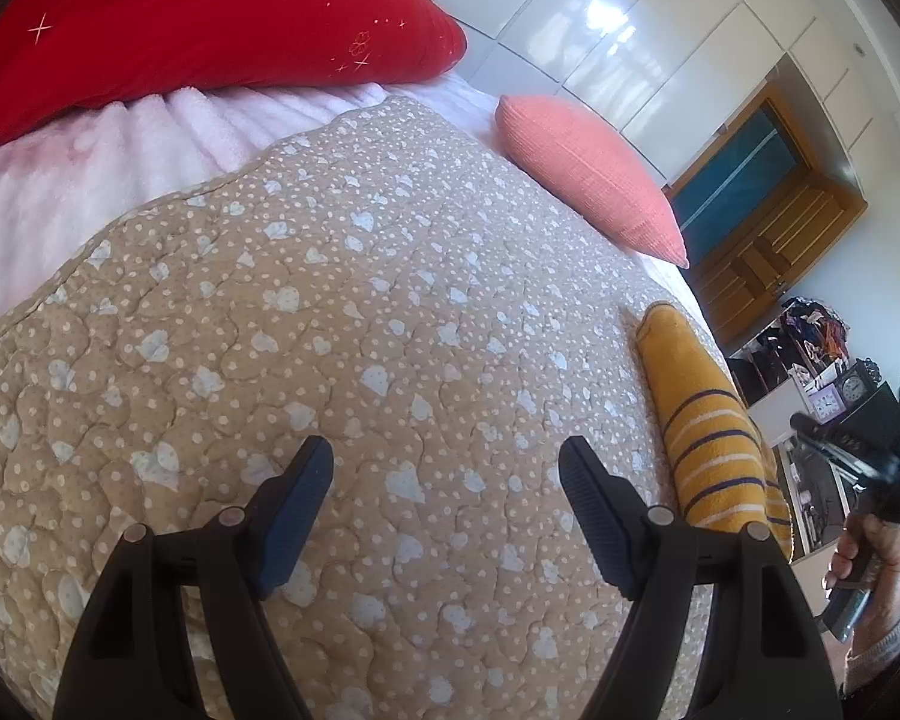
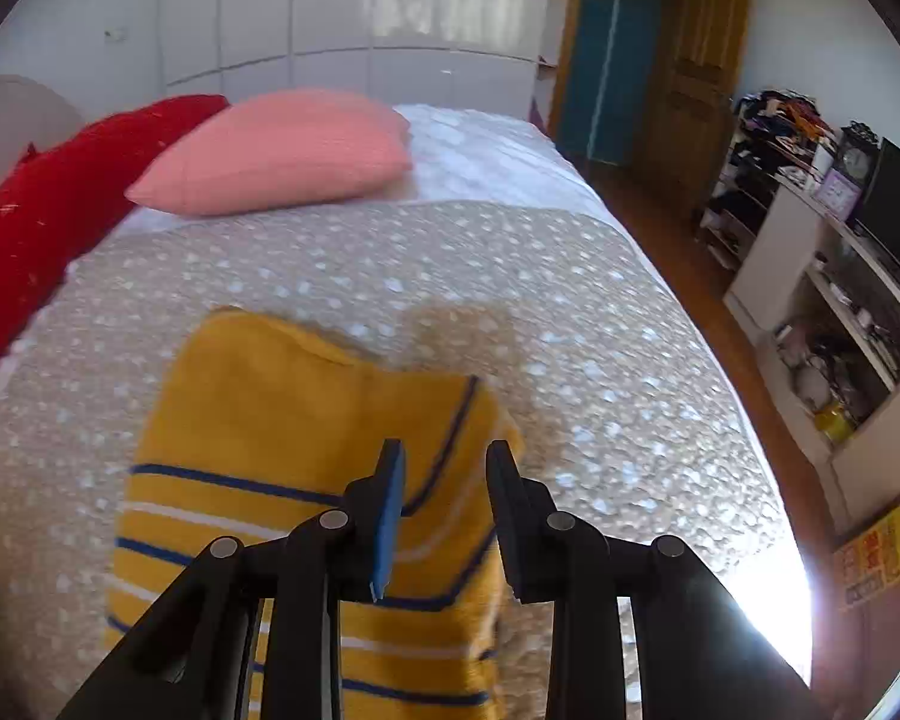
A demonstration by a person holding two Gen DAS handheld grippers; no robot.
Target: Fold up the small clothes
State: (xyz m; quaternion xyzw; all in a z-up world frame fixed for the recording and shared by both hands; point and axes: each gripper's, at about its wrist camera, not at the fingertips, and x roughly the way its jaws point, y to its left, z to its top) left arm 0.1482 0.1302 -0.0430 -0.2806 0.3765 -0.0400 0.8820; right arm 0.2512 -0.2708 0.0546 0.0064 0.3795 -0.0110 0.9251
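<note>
One piece of clothing here: a yellow knit garment point(image 2: 282, 450) with blue and white stripes, sitting lower centre of the right wrist view, looks folded over on itself on the beige quilted bedspread point(image 2: 510, 312); in the left wrist view the same garment is a narrow strip at the lower right of the frame, near the bed's edge. The right gripper point(image 2: 444, 516) hangs right over its lower right corner, fingers parted with a gap between them and nothing pinched; can't tell if the tips actually touch the fabric. The left gripper point(image 1: 447, 510) is at bottom centre of its own frame, jaws spread wide over bare quilt, holding nothing, well apart from the garment. Far right edge of that view you can see a hand point(image 1: 870, 546) wrapped around a gripper handle. Further out: a pink pillow point(image 2: 282, 150) in the upper left of the right view, a red cushion point(image 2: 60, 210) beside it at the left edge; glossy white wardrobe doors point(image 2: 330, 12) across the top; a wooden door point(image 2: 690, 72) upper right; cluttered shelves point(image 2: 840, 312) with a clock down the right side.
</note>
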